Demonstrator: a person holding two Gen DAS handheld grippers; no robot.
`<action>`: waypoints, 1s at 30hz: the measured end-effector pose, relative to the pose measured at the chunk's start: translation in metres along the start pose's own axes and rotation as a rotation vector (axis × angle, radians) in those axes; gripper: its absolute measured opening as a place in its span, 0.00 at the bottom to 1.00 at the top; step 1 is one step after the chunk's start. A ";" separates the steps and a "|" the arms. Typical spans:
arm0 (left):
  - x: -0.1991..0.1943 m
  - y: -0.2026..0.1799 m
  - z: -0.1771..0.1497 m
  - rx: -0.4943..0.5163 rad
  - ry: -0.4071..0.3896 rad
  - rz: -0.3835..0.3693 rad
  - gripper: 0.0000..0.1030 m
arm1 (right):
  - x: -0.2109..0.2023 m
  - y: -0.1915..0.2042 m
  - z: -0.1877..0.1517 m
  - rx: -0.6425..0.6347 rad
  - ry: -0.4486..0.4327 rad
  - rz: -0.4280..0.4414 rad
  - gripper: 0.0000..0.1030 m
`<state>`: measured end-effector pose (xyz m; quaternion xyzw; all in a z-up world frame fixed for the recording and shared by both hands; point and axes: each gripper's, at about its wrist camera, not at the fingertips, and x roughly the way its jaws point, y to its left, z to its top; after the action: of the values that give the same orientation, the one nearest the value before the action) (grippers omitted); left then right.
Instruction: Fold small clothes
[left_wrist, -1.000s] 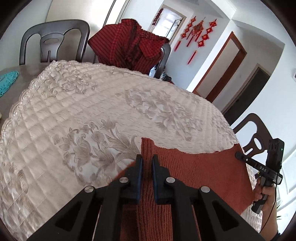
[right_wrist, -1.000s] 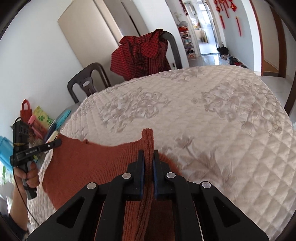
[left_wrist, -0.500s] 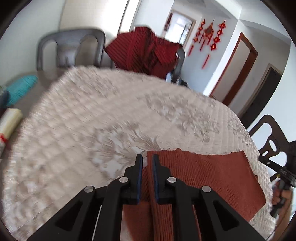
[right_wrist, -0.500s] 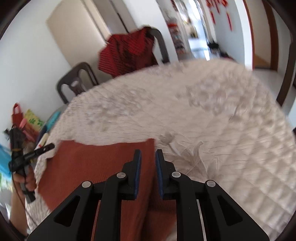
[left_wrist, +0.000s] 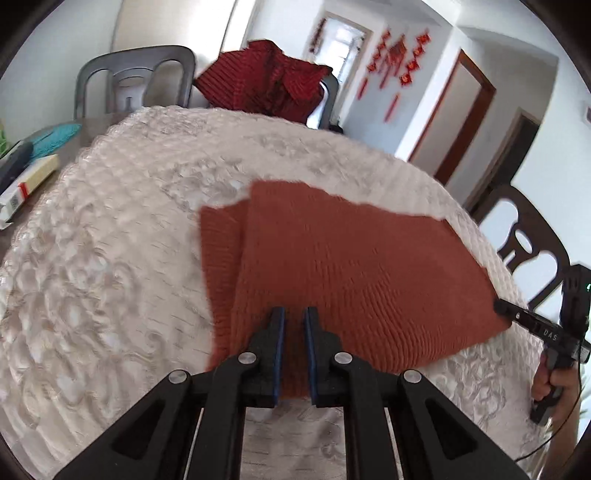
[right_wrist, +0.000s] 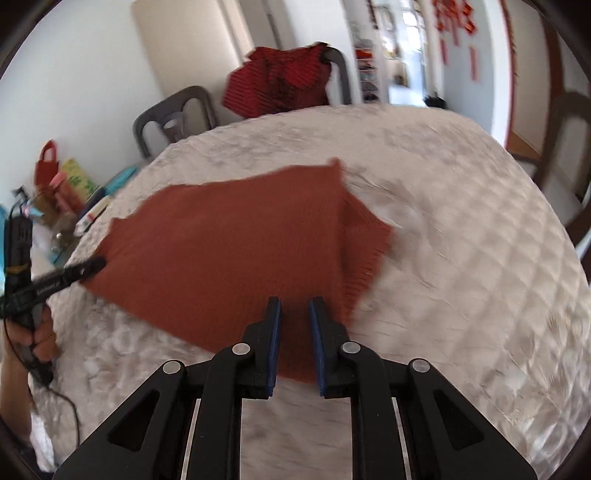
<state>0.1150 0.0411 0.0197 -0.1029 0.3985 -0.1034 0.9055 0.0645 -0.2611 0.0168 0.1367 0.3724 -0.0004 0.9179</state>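
Left gripper (left_wrist: 294, 314): jaws narrow, near edge of rust-red knit garment (left_wrist: 343, 273) caught between them. Garment: spread folded on quilted bench cover (left_wrist: 110, 258), a layer showing at each side. Right gripper (right_wrist: 295, 304): jaws narrow, having lately been closing, opposite near edge of the garment lying between them.

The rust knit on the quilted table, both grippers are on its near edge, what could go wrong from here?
1. The right gripper has just been closing, yet a gap shows beside the cloth; that corner may slip.
2. The left gripper pinches only a narrow bit of edge, so a pull could free it.
3. A side flap sticks out unevenly and may bunch on the quilt.
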 end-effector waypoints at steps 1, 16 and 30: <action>-0.002 0.000 0.001 0.005 -0.006 0.019 0.13 | -0.002 -0.001 0.001 0.006 -0.004 -0.016 0.12; 0.000 -0.099 -0.023 0.160 0.015 -0.119 0.13 | 0.012 0.084 -0.012 -0.115 0.012 0.149 0.14; -0.015 -0.038 -0.020 0.051 -0.039 0.091 0.13 | -0.014 0.011 -0.024 0.065 -0.010 0.061 0.14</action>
<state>0.0861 0.0064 0.0277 -0.0637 0.3823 -0.0699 0.9192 0.0390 -0.2461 0.0127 0.1778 0.3631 0.0148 0.9145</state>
